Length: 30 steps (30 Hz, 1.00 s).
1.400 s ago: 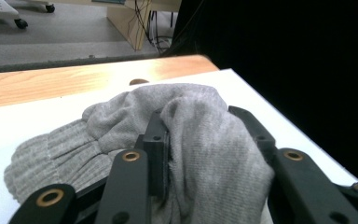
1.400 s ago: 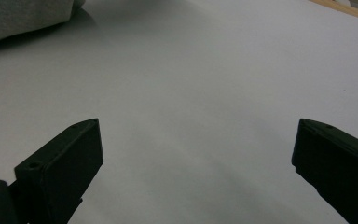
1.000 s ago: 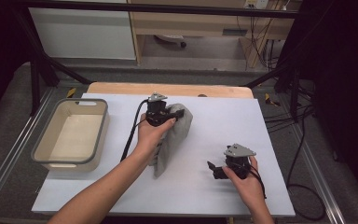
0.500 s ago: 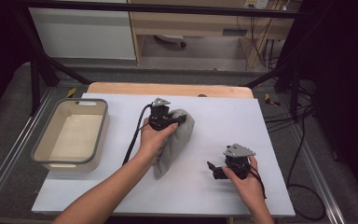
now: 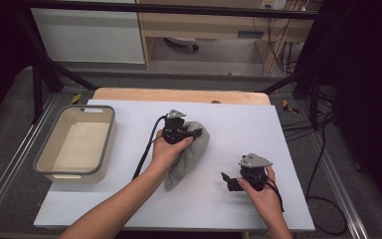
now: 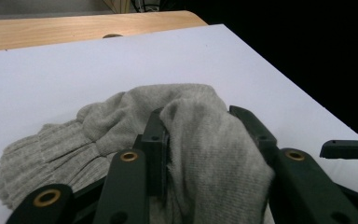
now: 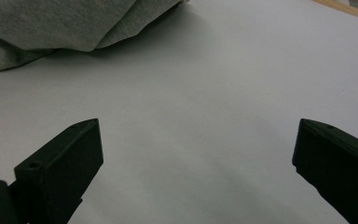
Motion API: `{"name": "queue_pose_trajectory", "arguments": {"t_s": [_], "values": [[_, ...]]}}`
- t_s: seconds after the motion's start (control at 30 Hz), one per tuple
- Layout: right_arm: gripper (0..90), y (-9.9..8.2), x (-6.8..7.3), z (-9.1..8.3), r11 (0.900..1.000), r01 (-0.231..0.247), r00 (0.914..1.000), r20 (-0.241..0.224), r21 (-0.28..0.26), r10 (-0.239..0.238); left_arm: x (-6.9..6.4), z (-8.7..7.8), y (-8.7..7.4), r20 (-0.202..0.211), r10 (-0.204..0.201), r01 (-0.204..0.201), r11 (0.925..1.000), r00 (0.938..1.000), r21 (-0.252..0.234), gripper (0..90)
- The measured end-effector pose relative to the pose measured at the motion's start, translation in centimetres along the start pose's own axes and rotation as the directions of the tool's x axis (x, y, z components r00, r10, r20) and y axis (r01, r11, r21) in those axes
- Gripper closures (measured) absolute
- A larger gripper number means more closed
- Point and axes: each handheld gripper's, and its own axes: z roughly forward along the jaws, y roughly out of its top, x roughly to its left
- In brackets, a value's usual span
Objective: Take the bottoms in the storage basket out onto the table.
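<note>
- Your desk [image 5: 288, 144] carries a beige tub with a grey rim [image 5: 107, 144] at its left edge, sitting apart from everything else
- The grey knit cloth [image 5: 191, 154] lies near the middle of the desk, its long axis running from the far right, where it is bunched, down toward you and slightly left
- Your left tool [image 5: 193, 133] sits at the far, bunched end; in the left gripper view a thick fold of the cloth [image 6: 200, 149] is clamped between its jaws, which stand partly apart around the bulk
- Your right tool [image 5: 225, 179] rests low on the desk with its jaws spread wide and nothing between them; the cloth's near end [image 7: 51, 28] lies ahead of it and to its left, near but not touching, so by my judgement that free end is the right tool's to reach
</note>
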Motion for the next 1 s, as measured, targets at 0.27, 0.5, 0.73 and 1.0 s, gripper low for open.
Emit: {"name": "queue_pose_trajectory", "arguments": {"t_s": [0.27, 0.5, 0.73, 1.0], "values": [[2.4, 0.0, 0.0, 0.0, 1.0000, 0.001, 1.0000, 0.000, 0.001, -0.001, -0.5, 0.3, -0.4, 0.009, 0.008, -0.008, 0.9999, 0.9999, 0.010, 60.0], [2.4, 0.0, 0.0, 0.0, 1.0000, 0.003, 1.0000, -0.001, 0.003, -0.003, -0.8, 0.5, -0.8, 0.016, 0.015, -0.016, 0.9997, 0.9997, 0.019, 59.3], [2.4, 0.0, 0.0, 0.0, 1.0000, 0.001, 1.0000, -0.002, 0.004, -0.001, -1.3, 0.7, -0.9, 0.023, 0.024, -0.024, 0.9995, 0.9995, 0.020, 46.7], [2.3, -0.1, -0.1, 0.0, 0.9998, -0.017, 0.9998, -0.010, 0.000, 0.017, -1.1, -0.2, -0.2, -0.010, 0.036, -0.037, 0.9986, 0.9993, -0.038, 26.6]]}}
